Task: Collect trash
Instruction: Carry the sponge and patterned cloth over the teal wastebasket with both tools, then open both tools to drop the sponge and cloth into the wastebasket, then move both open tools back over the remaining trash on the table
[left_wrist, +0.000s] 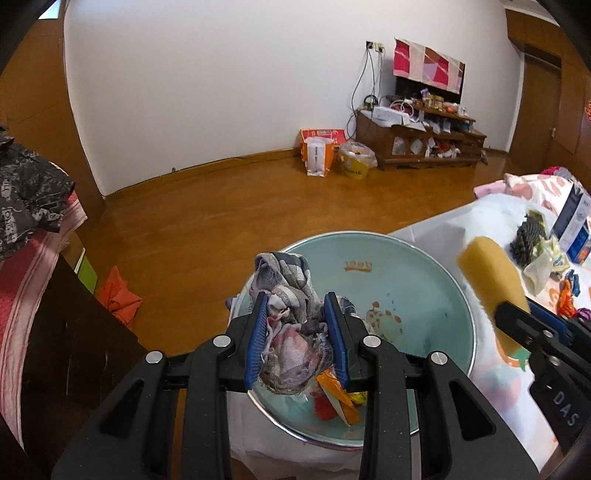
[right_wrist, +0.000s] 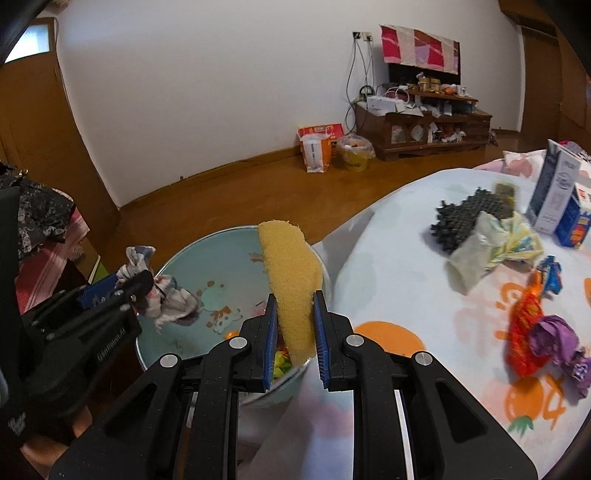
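Observation:
My left gripper (left_wrist: 297, 308) is shut on a crumpled grey-and-pink rag (left_wrist: 291, 306) and holds it above a pale green basin (left_wrist: 424, 295). Orange and yellow wrappers (left_wrist: 338, 400) lie in the basin's bottom. My right gripper (right_wrist: 294, 301) is shut on a yellow sponge (right_wrist: 290, 273) that stands up between its blue pads, over the basin's right rim (right_wrist: 207, 240). In the left wrist view the sponge (left_wrist: 491, 273) and right gripper (left_wrist: 517, 314) appear at the right. In the right wrist view the left gripper (right_wrist: 125, 286) with the rag (right_wrist: 166, 295) hangs over the basin's left side.
On the white fruit-print tablecloth (right_wrist: 406, 258) lie a black mesh scrubber (right_wrist: 469, 218), pale crumpled paper (right_wrist: 491, 243), an orange wrapper (right_wrist: 524, 325), a purple wrapper (right_wrist: 557, 339) and two cartons (right_wrist: 561, 195). Dark furniture with folded cloth (left_wrist: 29, 206) stands at the left. Wooden floor lies beyond.

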